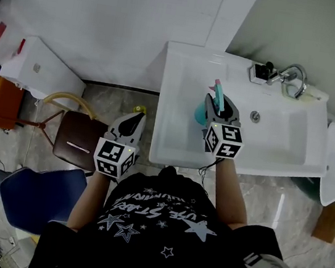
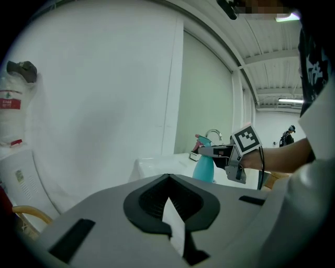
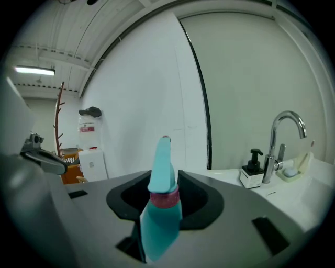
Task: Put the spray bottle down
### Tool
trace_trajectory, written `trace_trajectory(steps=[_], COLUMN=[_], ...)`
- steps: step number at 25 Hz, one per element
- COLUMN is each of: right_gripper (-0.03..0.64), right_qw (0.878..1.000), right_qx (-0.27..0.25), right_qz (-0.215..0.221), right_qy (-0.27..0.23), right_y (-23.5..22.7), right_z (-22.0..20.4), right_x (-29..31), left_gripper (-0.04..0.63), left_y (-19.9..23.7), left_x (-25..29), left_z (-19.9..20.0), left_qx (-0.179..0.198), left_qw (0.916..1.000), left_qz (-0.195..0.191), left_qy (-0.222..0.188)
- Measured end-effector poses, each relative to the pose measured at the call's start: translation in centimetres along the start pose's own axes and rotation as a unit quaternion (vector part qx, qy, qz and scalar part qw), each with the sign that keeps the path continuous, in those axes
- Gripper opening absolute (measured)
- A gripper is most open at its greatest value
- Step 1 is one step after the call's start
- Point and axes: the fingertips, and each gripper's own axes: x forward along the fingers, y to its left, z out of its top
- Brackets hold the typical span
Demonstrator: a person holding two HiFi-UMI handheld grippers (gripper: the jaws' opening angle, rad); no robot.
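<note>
A teal spray bottle (image 1: 200, 113) with a pink collar hangs over the left part of the white sink (image 1: 279, 137), upright between the jaws of my right gripper (image 1: 215, 104). In the right gripper view the bottle (image 3: 162, 209) fills the gap of that gripper (image 3: 163, 217), whose jaws press on its neck and shoulder. My left gripper (image 1: 133, 120) is lower left, over the floor beside the sink, with its jaws drawn to a point. In the left gripper view my left gripper (image 2: 172, 226) shows only a thin white sliver at its jaws, and the bottle (image 2: 204, 167) and right gripper (image 2: 213, 152) are ahead.
A chrome faucet (image 1: 294, 77) and a black-topped soap dispenser (image 1: 261, 71) stand at the sink's far rim. Left of the sink on the floor are a brown stool (image 1: 79, 142), a blue chair (image 1: 33, 194) and a white cabinet (image 1: 37, 67).
</note>
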Motion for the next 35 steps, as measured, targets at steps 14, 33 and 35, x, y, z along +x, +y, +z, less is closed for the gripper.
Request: trace_trajectory(steps=[14, 33, 35], right_gripper=[0.153, 0.158, 0.167], right_qw=[1.000, 0.999, 0.999], right_qx=[-0.002, -0.008, -0.008], right_qz=[0.024, 0.010, 0.018], right_qy=[-0.017, -0.050, -0.042], right_y=[-1.0, -0.7, -0.6], right_z=[-1.0, -1.7, -1.9], right_x=[4.5, 4.4, 4.4], left_gripper=[0.015, 0.015, 0.015], left_y=[0.0, -0.4, -0.5], left_x=[1.5, 1.4, 1.3], left_z=[-0.5, -1.2, -1.2], left_qx=[-0.003, 0.001, 0.002], left_qw=[0.9988, 0.9986, 0.9988], left_qz=[0.042, 0.040, 0.035], left_qy=[0.025, 0.034, 0.033])
